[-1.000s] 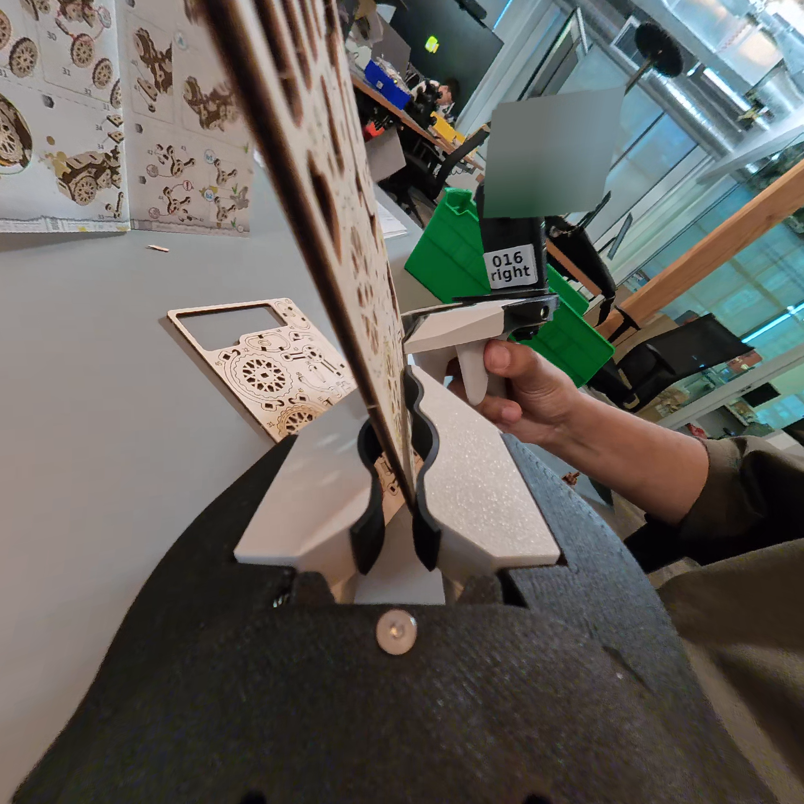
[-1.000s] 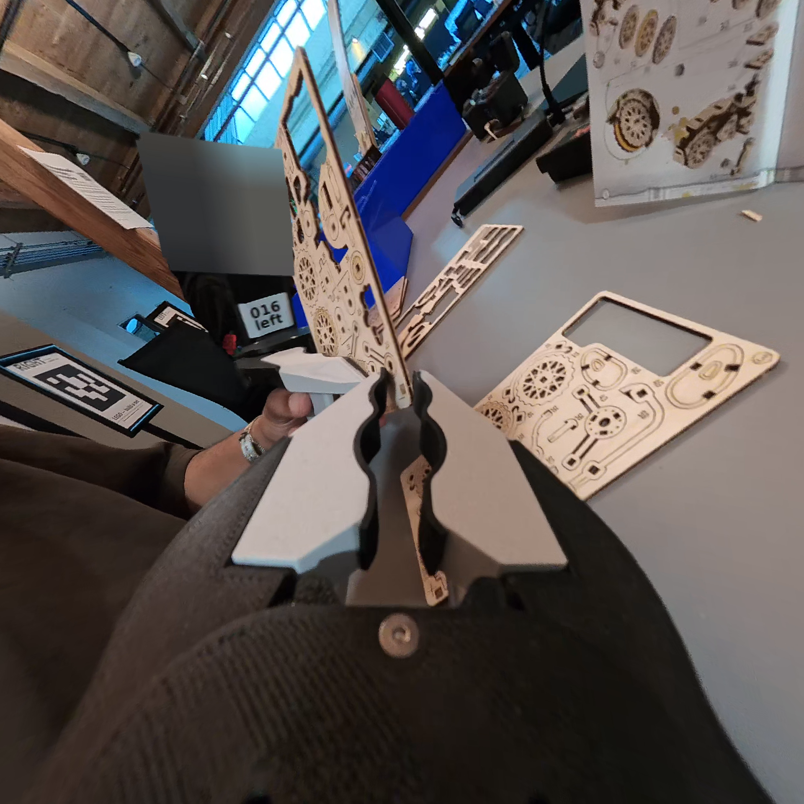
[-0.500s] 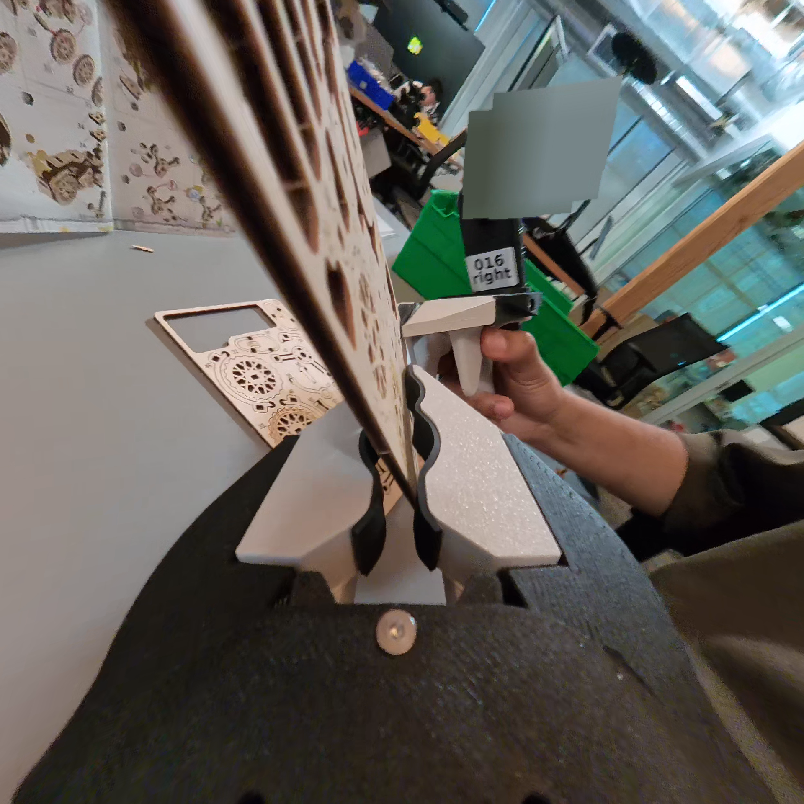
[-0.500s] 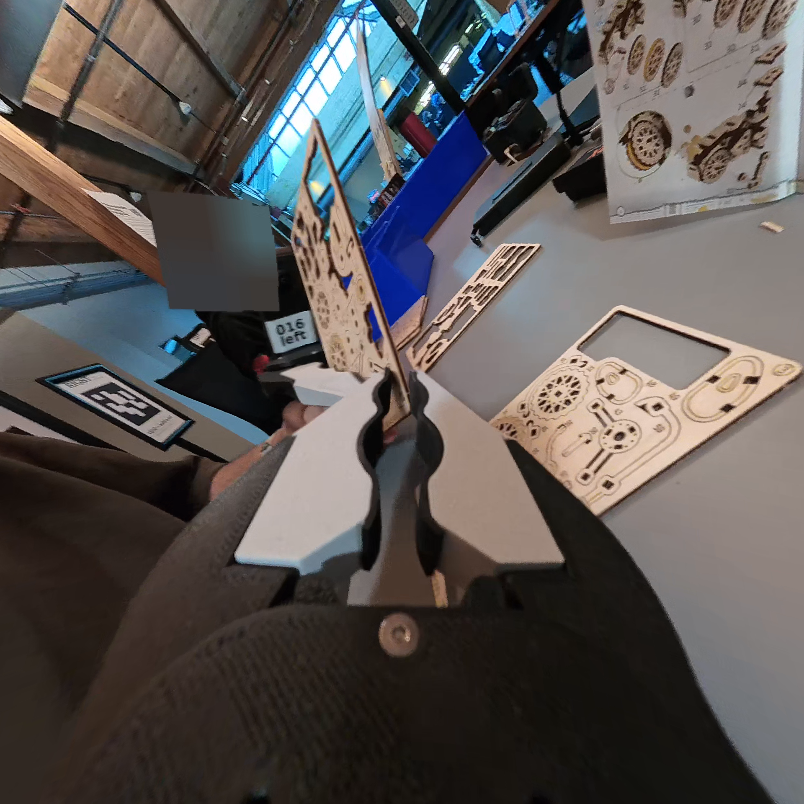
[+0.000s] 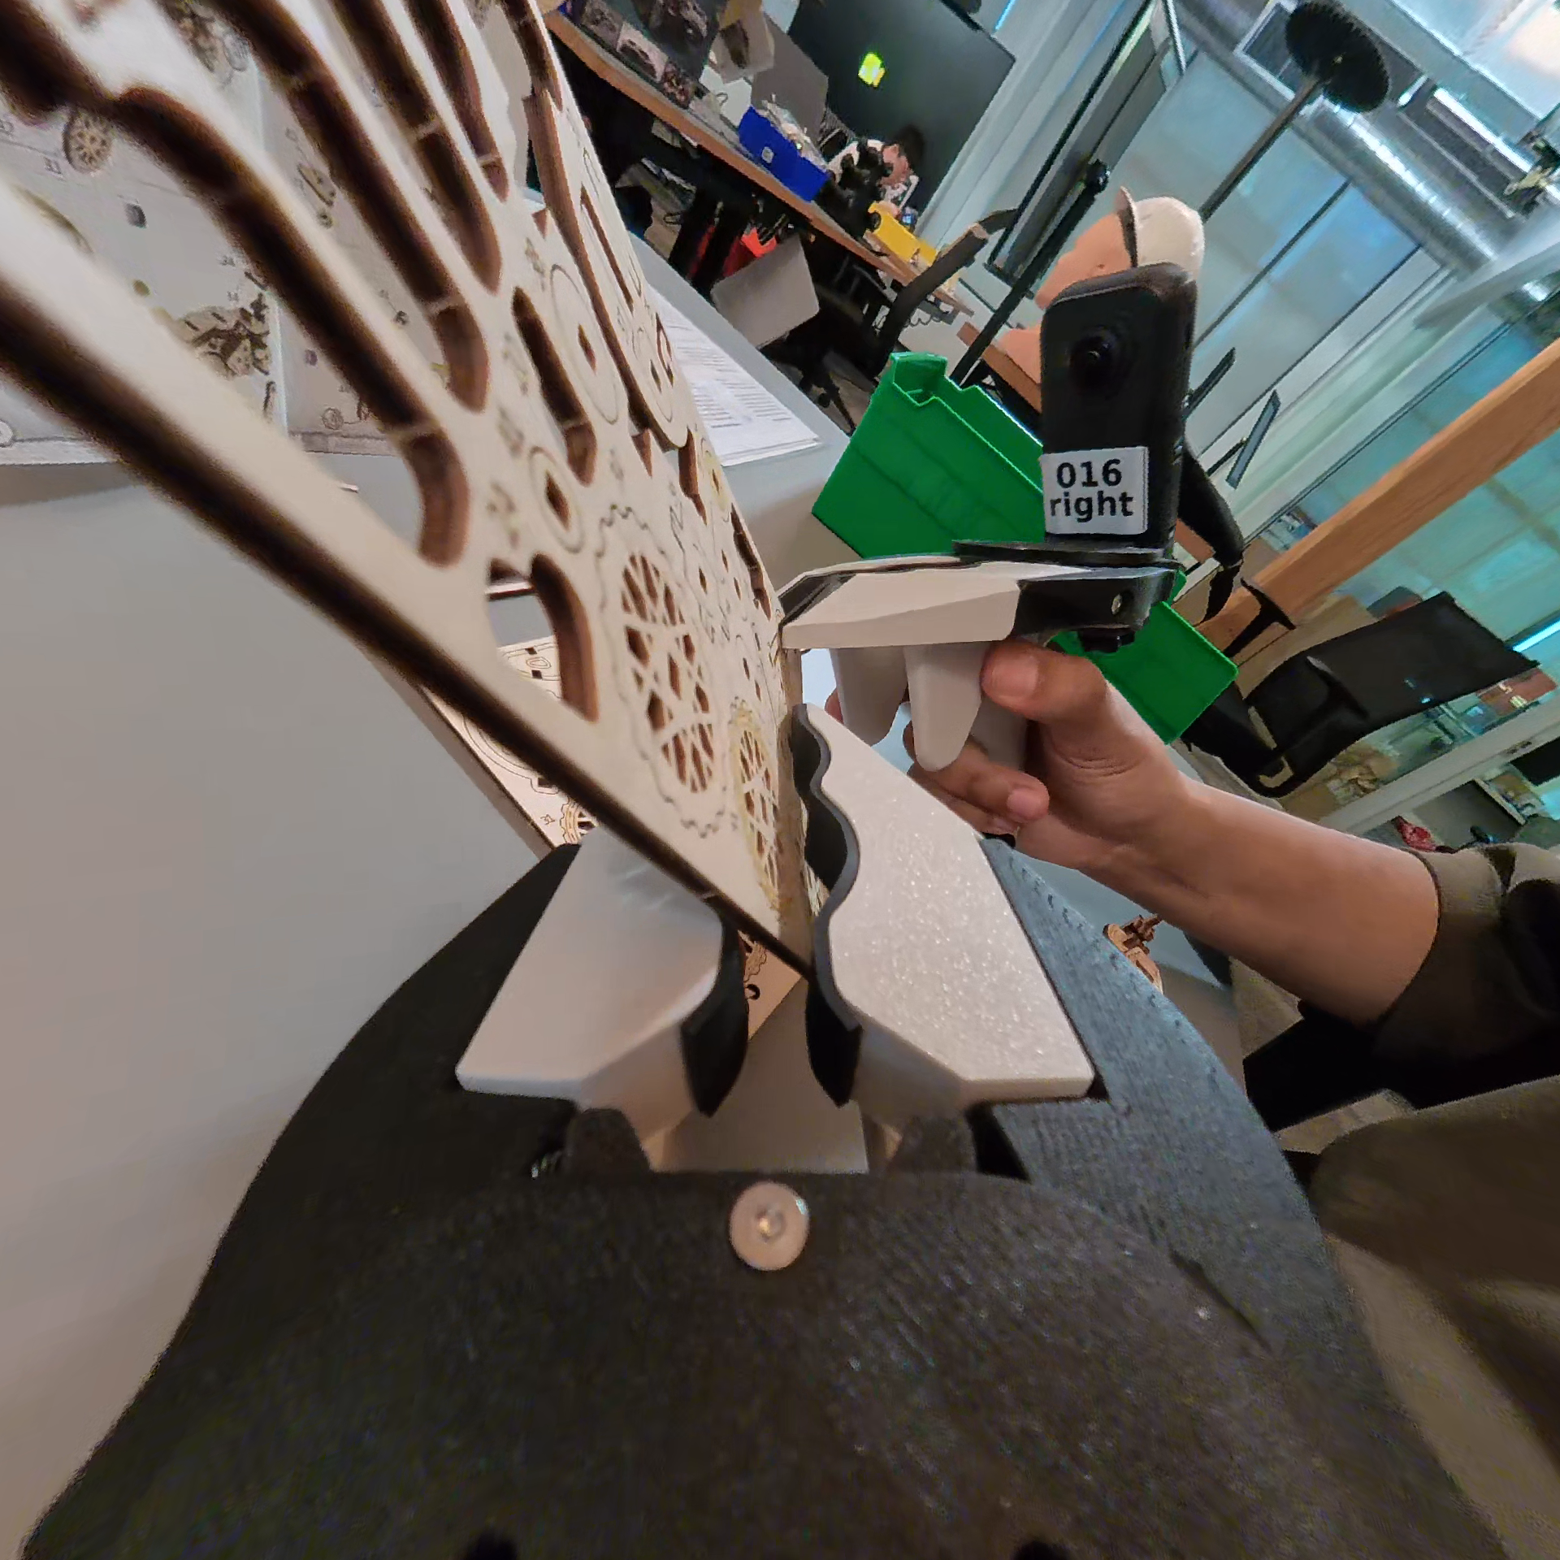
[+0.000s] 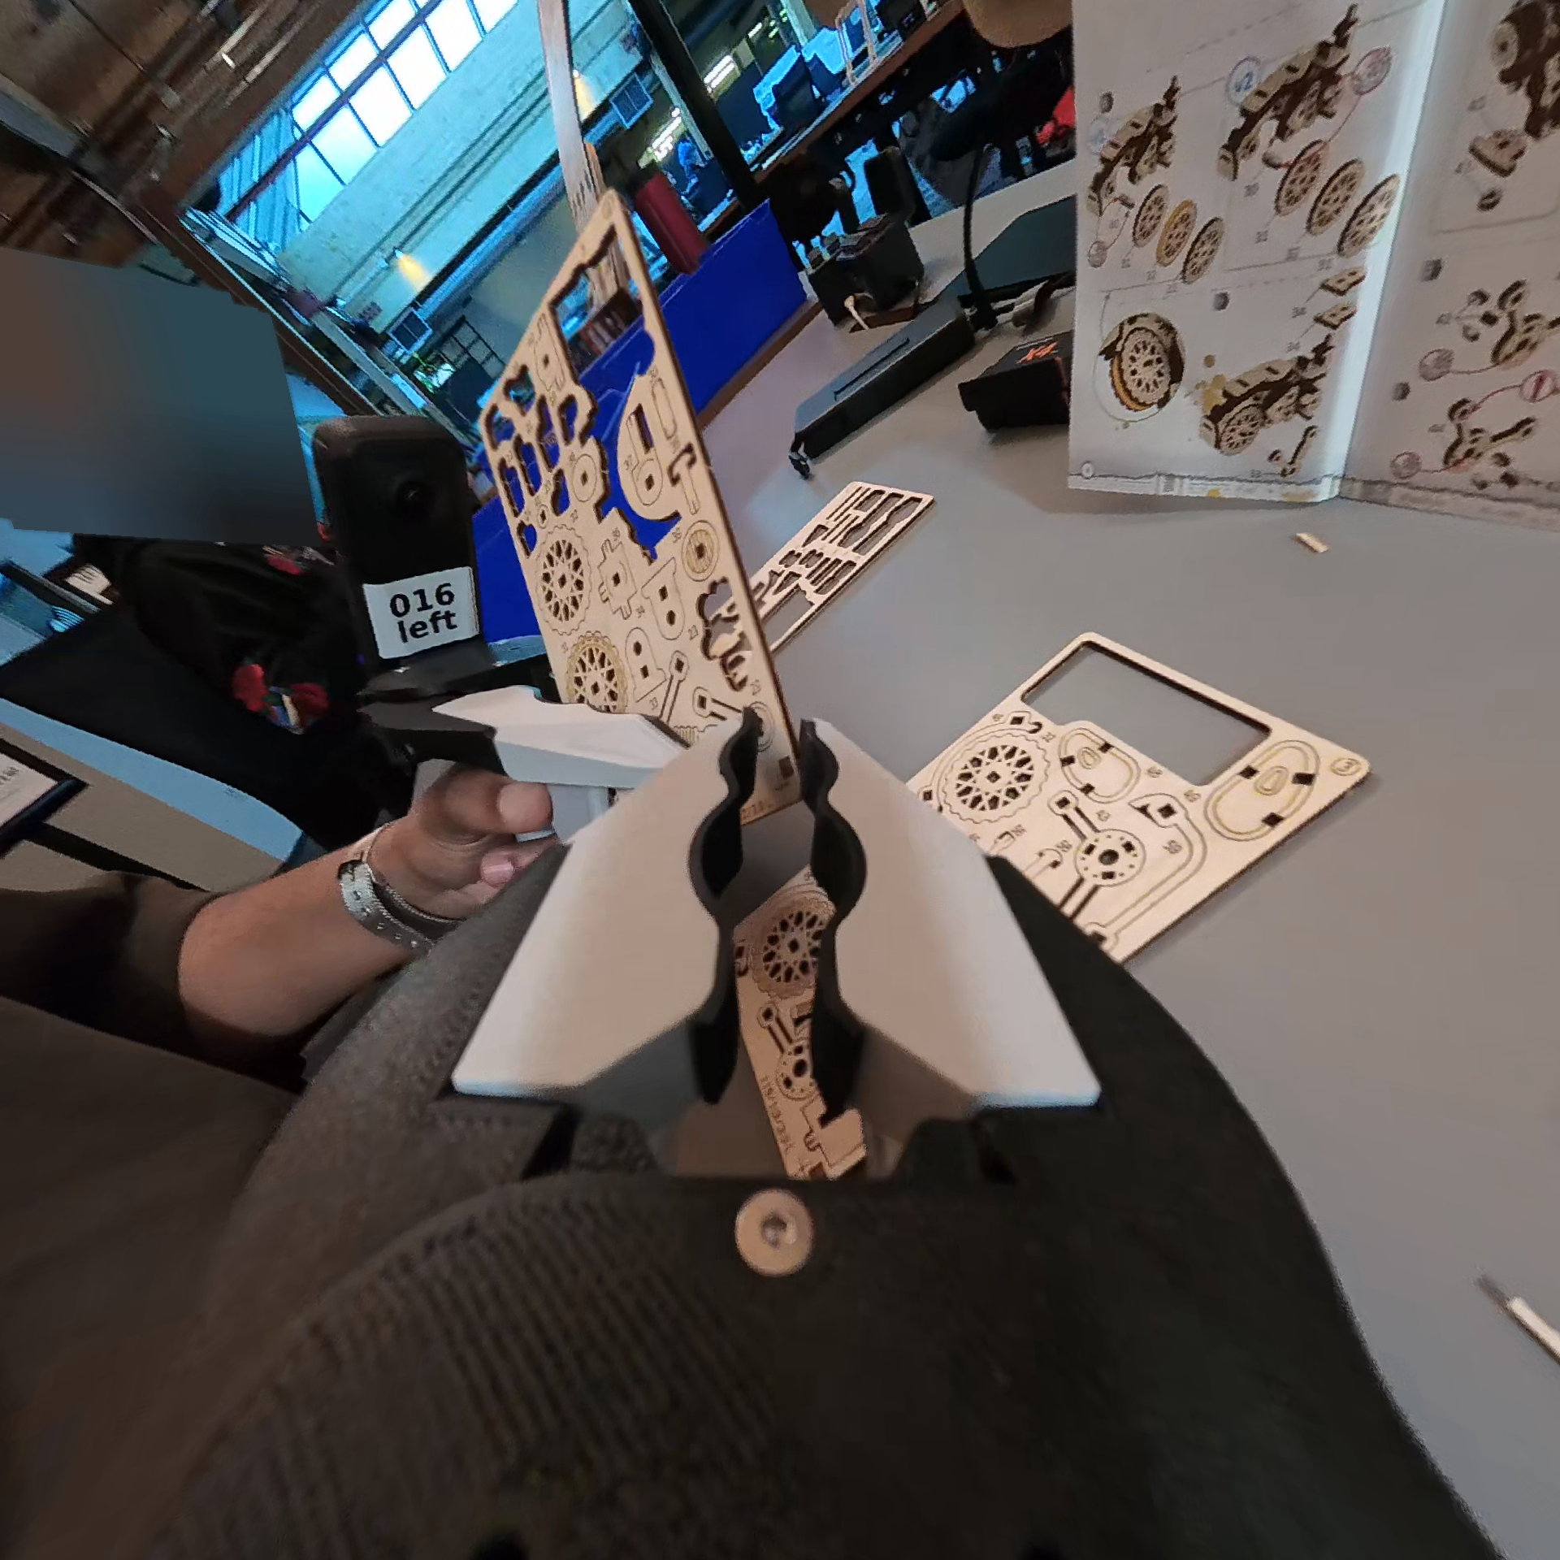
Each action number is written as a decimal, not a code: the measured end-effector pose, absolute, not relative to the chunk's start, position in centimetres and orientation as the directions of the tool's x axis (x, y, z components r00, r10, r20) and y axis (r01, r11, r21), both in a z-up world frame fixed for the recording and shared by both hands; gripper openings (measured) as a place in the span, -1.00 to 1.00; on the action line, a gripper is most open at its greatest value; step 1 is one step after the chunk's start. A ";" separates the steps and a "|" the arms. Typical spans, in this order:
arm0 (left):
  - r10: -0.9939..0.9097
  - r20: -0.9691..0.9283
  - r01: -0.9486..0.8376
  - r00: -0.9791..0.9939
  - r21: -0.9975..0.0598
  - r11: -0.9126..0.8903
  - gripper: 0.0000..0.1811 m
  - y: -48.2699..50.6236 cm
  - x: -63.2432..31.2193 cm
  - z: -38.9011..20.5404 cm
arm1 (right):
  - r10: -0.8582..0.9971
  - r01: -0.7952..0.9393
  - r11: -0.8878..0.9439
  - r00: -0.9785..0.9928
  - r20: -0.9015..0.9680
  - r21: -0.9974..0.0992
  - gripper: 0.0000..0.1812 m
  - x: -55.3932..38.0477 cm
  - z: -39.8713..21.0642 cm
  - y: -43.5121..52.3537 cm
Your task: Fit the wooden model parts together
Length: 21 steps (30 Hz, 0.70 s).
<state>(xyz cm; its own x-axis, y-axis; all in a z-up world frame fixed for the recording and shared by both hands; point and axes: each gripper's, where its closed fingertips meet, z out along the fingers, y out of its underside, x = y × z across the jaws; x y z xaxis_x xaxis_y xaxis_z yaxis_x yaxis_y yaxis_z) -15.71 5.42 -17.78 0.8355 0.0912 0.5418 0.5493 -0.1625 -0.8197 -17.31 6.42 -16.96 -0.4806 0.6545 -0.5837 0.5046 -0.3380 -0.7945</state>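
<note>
Left fingers (image 5: 928, 928) closed on the sheet (image 5: 658, 641), gripping its lower edge and holding it upright above the counter (image 6: 1266, 1097). Right fingers (image 6: 608, 912) narrow, tips astride the sheet's near corner; cannot tell whether pressing on it or just bracketing it. Beyond the right fingers and slightly to their right, a second sheet (image 6: 1140, 802) flat on the counter, with part of it visible through the gap between them.

Likely step: working a part loose from the upright sheet, or steadying it for that.

Possible trouble from here:
- Snapping thin wood. Twisting the two sets of fingers against each other across so lacy a panel, full of cut-outs, probably cracks a rib or a part instead of freeing it at its tabs.
- Slipping. With only an edge pinched by the left fingers and a tall panel rising above them, a push from the right fingers may lever the sheet out of the grip and tip it over.
- Losing a part. Anything popped free up here probably drops past the fingers onto the counter or off its edge.
- Gripping the waste frame instead of the wanted part, given the corner hold.
</note>
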 end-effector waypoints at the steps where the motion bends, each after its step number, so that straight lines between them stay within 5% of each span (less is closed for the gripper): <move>1: 0.089 0.545 0.552 0.834 -0.818 -0.163 -0.98 5.4 -15.7 -17.8 | 0.664 0.501 -0.328 -0.481 -0.573 -0.801 -0.91 -17.3 -17.0 6.4; 4: 0.053 0.569 0.570 0.821 -0.808 -0.149 -0.88 5.2 -15.6 -17.4 | 0.672 0.466 -0.317 -0.505 -0.542 -0.826 -0.91 -17.2 -16.6 6.2; 9: -0.041 0.657 0.651 0.753 -0.753 -0.093 -1.00 4.9 -15.6 -16.1 | 0.507 0.502 -0.421 -0.560 -0.655 -0.755 -0.93 -16.8 -15.8 5.9; 12: -0.082 0.610 0.592 0.788 -0.788 -0.172 -1.00 4.9 -14.4 -16.4 | 0.478 0.490 -0.451 -0.573 -0.666 -0.746 -0.48 -16.8 -15.5 6.7; 16: -0.124 0.633 0.591 0.764 -0.765 -0.257 -1.00 4.8 -13.3 -17.3 | 0.468 0.557 -0.321 -0.610 -0.640 -0.766 -0.39 -15.9 -16.2 5.8; 21: -0.118 0.646 0.571 0.754 -0.734 -0.367 -1.00 4.6 -12.6 -18.9 | 0.469 0.575 -0.188 -0.660 -0.587 -0.796 -0.78 -14.7 -16.9 4.1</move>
